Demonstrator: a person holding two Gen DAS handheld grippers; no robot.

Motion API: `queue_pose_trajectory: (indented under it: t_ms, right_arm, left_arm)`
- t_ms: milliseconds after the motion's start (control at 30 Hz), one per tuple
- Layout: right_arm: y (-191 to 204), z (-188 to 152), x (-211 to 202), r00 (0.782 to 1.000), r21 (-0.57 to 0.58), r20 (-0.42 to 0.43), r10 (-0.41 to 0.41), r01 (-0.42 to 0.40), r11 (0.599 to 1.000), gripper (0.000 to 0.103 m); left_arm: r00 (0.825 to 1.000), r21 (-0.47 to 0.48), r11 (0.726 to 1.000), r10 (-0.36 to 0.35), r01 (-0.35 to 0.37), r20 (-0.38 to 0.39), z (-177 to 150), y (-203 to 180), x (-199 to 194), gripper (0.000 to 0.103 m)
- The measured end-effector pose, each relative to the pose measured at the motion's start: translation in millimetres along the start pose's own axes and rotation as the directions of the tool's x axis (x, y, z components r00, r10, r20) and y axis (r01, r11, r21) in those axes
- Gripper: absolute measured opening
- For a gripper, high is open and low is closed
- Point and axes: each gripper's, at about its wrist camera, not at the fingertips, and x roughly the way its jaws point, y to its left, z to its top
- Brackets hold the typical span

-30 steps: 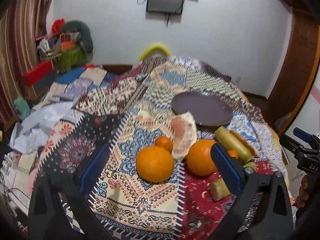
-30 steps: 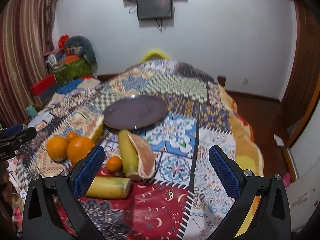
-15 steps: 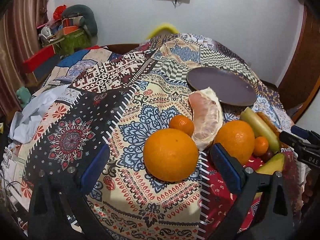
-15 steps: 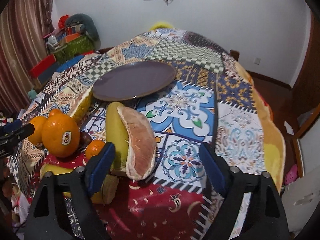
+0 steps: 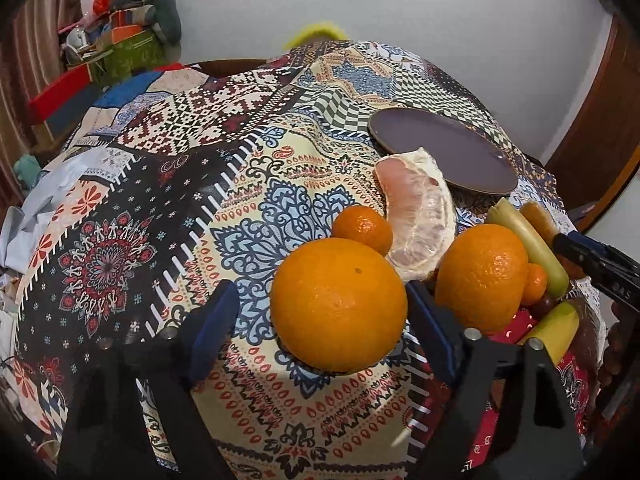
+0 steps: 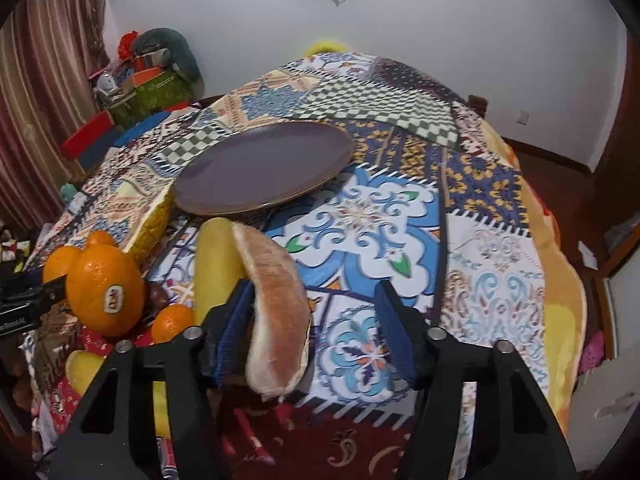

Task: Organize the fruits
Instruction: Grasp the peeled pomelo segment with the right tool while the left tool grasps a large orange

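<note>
The fruits lie bunched on a quilt (image 5: 160,208) of many patterns that covers the tabletop, toward its near edge, with a plate (image 6: 264,168) just beyond them. The near orange (image 5: 340,304), large, round and bright with a pebbled skin, sits between the blue pads of the left tongs (image 5: 320,320); the tongs stand spread wider than the fruit, the right pad close at its side and the left pad apart from it, so they are released. A second large orange (image 5: 482,276) lies just to its right and, in the right wrist view, bears a small oval sticker. Two small mandarins show: one (image 5: 363,229) behind the near orange, touching it, and another (image 5: 536,283) tucked against the second orange. A peeled pomelo wedge (image 5: 420,216), pale pink with white pith, lies between the two oranges and the plate. A second wedge (image 6: 276,312), tan-backed and curved, lies partly between the pads of the right tongs (image 6: 316,320); it is close against the left pad and well apart from the right pad, so these tongs are likewise released. Two yellow-green stalks are there: one (image 6: 216,264) beside that wedge, another (image 5: 556,332) nearer the tabletop's edge. The plate is dark purple, round and shallow.
</note>
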Motion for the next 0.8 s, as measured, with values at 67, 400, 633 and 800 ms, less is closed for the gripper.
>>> queue_pose_trajectory:
  t_ms: [67, 400, 633, 800]
  right_arm:
    - [-3.9, 0.2, 3.5, 0.999, 0.002, -0.014, -0.035, 0.035, 0.999, 0.041]
    - [-12.9, 2.1, 10.4, 0.998, 0.028, -0.055, 0.029, -0.027, 0.999, 0.049]
    - [-11.3, 2.8, 27.4, 0.993, -0.008, -0.105, 0.060, -0.062, 0.998, 0.056]
    - [-5.9, 7.3, 33.6, 0.992, -0.057, -0.110, 0.054, -0.061, 0.997, 0.058]
  left_arm:
    - [1.000, 0.009, 1.000, -0.006, 0.006, 0.002, 1.1, -1.6, -1.9, 0.076]
    - [0.999, 0.018, 0.999, -0.033, 0.033, -0.020, 2.2, -4.1, 0.0, 0.067]
    - [0.999, 0.020, 0.999, -0.031, 0.032, -0.027, 1.5, -5.5, 4.0, 0.065]
    - [0.999, 0.019, 0.999, -0.028, 0.028, -0.026, 2.4, -5.8, 4.2, 0.064]
